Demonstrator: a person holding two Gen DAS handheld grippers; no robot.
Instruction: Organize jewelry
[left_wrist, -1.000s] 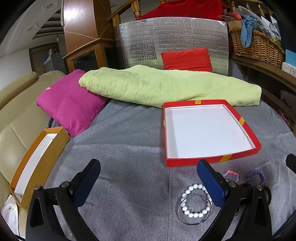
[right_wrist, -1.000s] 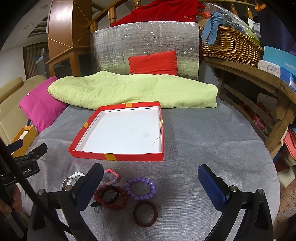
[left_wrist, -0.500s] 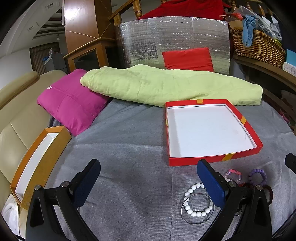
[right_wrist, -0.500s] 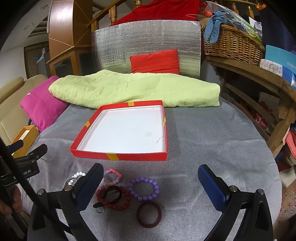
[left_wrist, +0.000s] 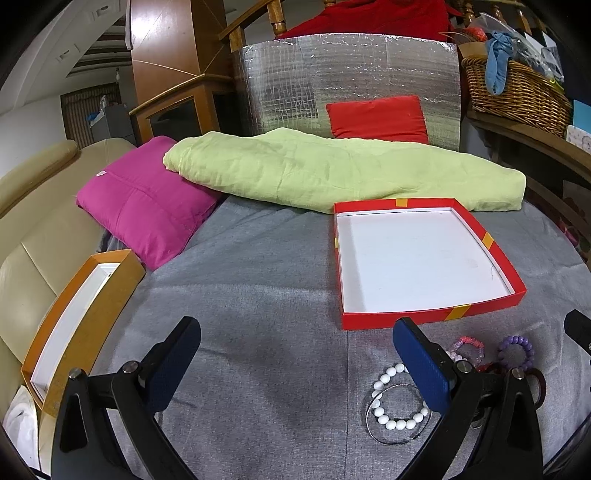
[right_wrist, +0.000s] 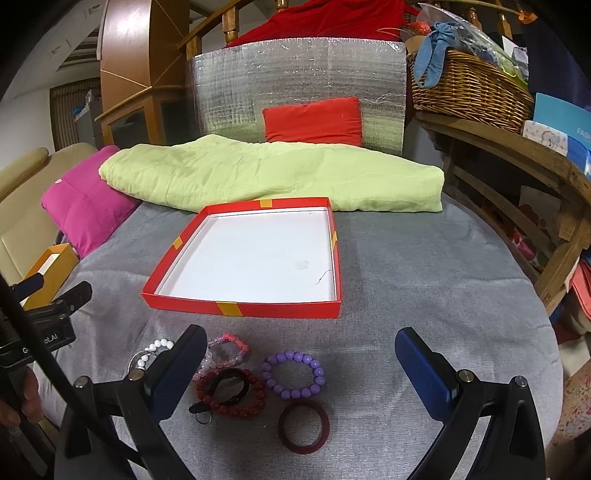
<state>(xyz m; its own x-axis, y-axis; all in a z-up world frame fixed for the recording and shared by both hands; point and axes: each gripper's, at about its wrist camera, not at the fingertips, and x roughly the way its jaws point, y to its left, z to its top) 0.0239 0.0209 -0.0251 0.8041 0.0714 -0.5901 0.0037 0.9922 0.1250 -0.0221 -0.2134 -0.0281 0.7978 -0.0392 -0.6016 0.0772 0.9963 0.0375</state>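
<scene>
A shallow red box (left_wrist: 432, 315) (right_wrist: 280, 309) with a white inside lies on the grey cloth. Nearer than it lies a cluster of bracelets: white beads (left_wrist: 393, 410) over a thin metal ring, pink beads (right_wrist: 229, 345), purple beads (right_wrist: 293, 374), dark red beads (right_wrist: 231, 393) with a black band, and a maroon bangle (right_wrist: 303, 426). My left gripper (left_wrist: 295, 354) hangs open above bare cloth, the white bracelet beside its right finger. My right gripper (right_wrist: 301, 363) stands open above the purple bracelet and the bangle. Both hold nothing.
An orange box (left_wrist: 79, 325) with a white inside sits at the cloth's left edge. A green quilt (left_wrist: 332, 171), a pink cushion (left_wrist: 144, 203) and a foil panel (left_wrist: 347, 81) lie behind the red box. A wooden shelf (right_wrist: 517, 155) with a wicker basket stands at the right.
Both grippers have drawn back and risen slightly, so the red box and bracelets sit a little lower in both views. Nothing was taken hold of.
</scene>
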